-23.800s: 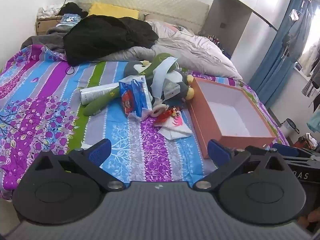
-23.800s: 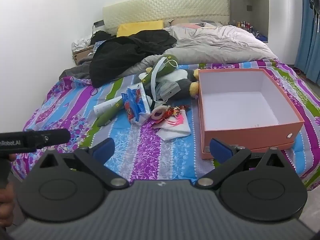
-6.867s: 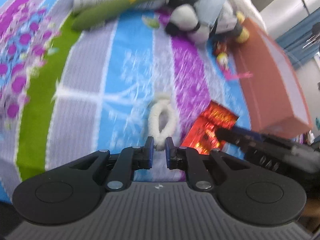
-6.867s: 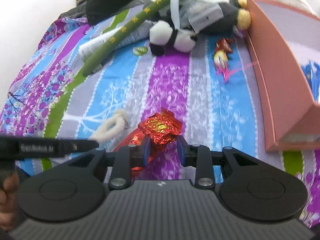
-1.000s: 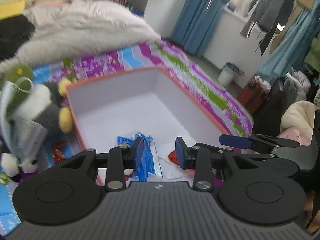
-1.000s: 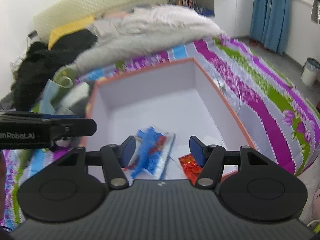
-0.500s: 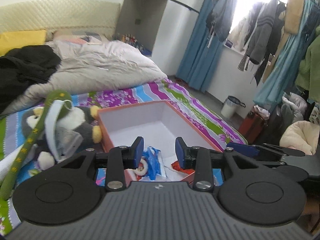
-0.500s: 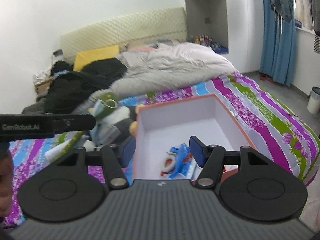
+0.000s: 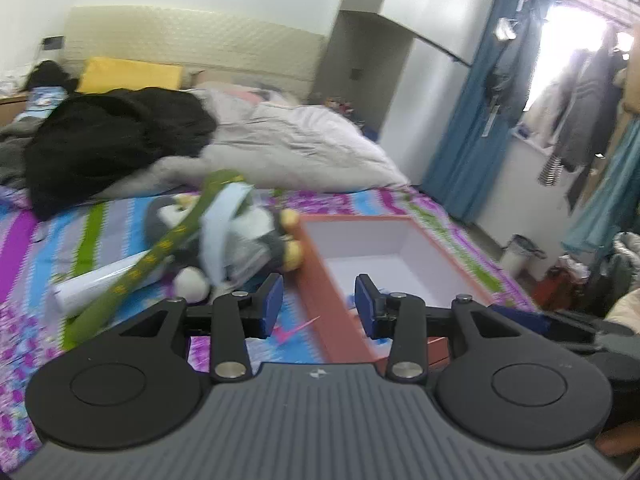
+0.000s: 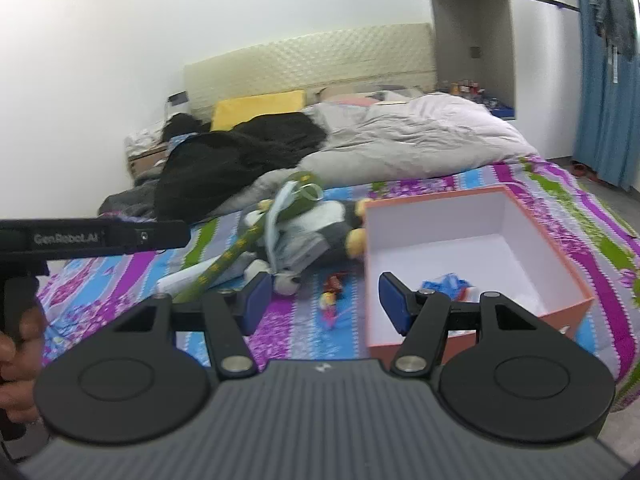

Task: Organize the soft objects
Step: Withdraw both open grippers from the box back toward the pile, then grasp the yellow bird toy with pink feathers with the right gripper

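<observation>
The task looks partly done: the orange box (image 10: 476,248) on the bed (image 10: 560,184) already holds a blue packet (image 10: 446,282), while the plush penguin pile (image 10: 304,232) and a small red toy (image 10: 330,300) lie outside, left of it. The left tongs (image 9: 319,306), just widened, and the right tongs (image 10: 325,304) hang spread and empty, near these.

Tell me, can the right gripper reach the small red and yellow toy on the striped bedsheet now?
Probably yes. The right gripper is open and empty, and the small red and yellow toy lies uncovered on the striped bedsheet, apart from the orange box.
</observation>
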A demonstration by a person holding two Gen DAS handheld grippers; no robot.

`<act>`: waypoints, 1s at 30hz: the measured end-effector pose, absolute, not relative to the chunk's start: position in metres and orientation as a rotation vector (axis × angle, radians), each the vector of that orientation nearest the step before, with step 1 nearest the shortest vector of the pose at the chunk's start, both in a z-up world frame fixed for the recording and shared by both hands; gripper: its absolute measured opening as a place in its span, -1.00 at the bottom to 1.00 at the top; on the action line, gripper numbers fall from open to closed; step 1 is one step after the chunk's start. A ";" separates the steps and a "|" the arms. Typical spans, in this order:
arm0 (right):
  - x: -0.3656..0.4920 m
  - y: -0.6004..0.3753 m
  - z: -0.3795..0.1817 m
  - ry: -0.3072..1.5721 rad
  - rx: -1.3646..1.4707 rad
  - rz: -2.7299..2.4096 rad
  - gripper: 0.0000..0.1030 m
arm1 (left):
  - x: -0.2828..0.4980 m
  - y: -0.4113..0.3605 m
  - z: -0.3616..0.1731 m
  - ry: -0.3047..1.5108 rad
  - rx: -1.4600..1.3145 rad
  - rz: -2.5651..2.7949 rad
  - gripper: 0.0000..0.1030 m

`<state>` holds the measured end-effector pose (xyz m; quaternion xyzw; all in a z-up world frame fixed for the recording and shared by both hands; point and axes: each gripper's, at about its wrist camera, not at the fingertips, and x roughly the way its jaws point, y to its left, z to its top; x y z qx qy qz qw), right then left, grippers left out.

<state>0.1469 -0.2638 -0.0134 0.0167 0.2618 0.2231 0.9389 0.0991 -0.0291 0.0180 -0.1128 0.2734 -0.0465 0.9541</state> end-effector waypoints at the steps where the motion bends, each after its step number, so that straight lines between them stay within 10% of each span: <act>1: 0.144 -0.260 -0.015 0.538 0.035 0.462 0.21 | 0.095 -0.026 0.014 0.564 -0.227 -0.085 -0.11; 30: 0.168 -0.190 -0.079 0.691 -0.040 0.496 0.20 | 0.115 0.042 -0.072 0.725 -0.335 0.106 0.03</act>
